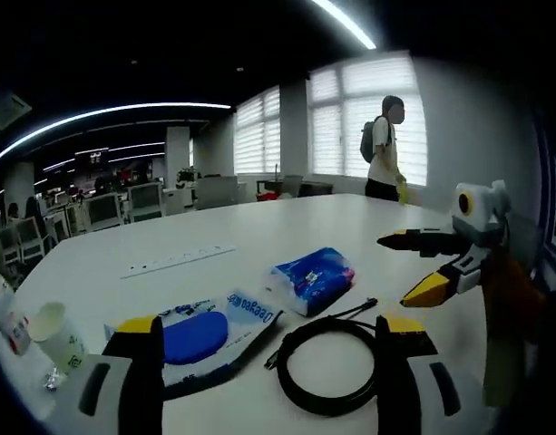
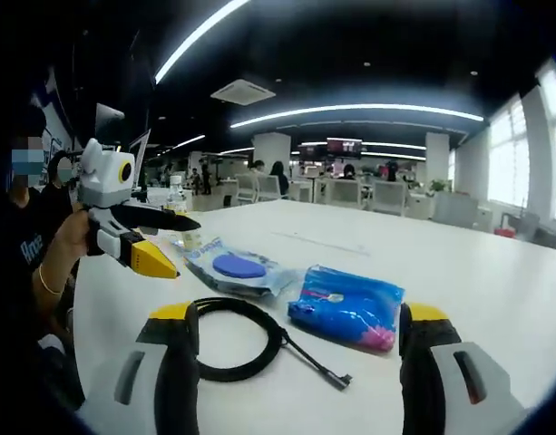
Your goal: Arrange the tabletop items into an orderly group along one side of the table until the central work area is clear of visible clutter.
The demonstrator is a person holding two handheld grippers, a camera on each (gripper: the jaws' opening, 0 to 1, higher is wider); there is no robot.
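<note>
Opposed low views, shared coiled cable (image 1: 330, 367) between.

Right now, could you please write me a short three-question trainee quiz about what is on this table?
1. True or false: the black cable lies coiled on the white table.
2. What lies between the cable and the blue-disc pouch? A) blue tissue pack B) nothing C) paper cup
3. Fill in: both grippers' jaws stand ____.

Key: 1 true; 2 B; 3 open. The blue tissue pack lies beside them; the left gripper and the right gripper hold nothing.
</note>
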